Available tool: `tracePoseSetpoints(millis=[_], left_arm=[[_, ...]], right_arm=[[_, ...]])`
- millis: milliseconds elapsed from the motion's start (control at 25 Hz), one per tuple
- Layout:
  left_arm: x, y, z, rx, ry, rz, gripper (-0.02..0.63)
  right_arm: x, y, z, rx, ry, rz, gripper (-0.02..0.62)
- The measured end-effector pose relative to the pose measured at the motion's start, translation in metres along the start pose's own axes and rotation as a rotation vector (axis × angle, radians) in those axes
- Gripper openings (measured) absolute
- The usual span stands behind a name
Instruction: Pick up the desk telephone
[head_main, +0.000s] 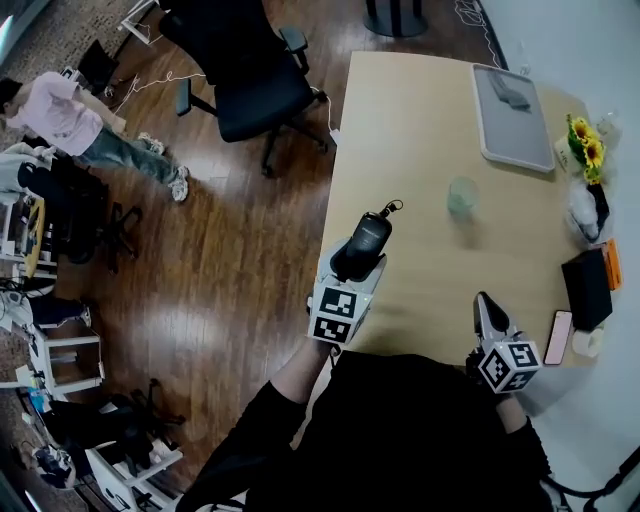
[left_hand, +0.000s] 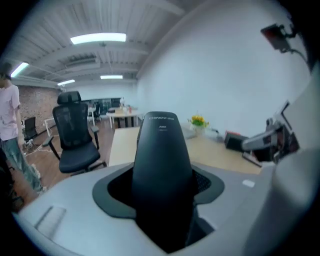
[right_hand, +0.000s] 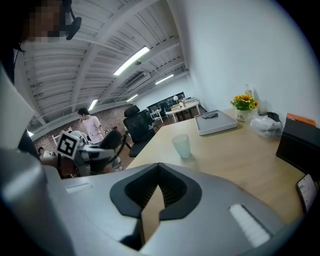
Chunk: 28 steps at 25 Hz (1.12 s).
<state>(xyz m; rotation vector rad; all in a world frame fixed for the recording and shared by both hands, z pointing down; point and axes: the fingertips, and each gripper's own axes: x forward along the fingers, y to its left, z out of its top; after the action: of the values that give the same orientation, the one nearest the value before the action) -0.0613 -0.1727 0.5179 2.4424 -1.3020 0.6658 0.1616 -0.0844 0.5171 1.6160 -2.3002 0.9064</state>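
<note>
Telephone handset (left_hand: 162, 160) sits clamped between the jaws of the left gripper (head_main: 358, 262), held up over the near left edge of the table (head_main: 420, 130). Right gripper (head_main: 485, 305) hangs at the near right, its jaws together with nothing between them. A pale cup (head_main: 462, 196) stands farther along the table.

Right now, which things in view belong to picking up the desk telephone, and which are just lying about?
In the job: telephone handset, clamped in the left gripper.

Just lying about: cup, tray, flowers, black box, smartphone, office chair; the right gripper is shut on nothing.
</note>
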Motion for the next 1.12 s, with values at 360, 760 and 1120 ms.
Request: tracePoseSetpoints(millis=[360, 760, 1120], left_arm=[[-0.127, -0.046, 0.192, 0.101, -0.645, 0.077, 0.262], [-0.135, -0.055, 0.175, 0.008, -0.598, 0.052, 0.263], [-0.134, -0.053, 0.175, 0.010, -0.597, 0.058, 0.263]], right_arm=[[0.002, 0.008, -0.006, -0.009, -0.002, 0.055, 0.000], [0.001, 0.011, -0.003, -0.012, -0.018, 0.070, 0.000], [-0.004, 0.007, -0.003, -0.012, -0.023, 0.055, 0.002]])
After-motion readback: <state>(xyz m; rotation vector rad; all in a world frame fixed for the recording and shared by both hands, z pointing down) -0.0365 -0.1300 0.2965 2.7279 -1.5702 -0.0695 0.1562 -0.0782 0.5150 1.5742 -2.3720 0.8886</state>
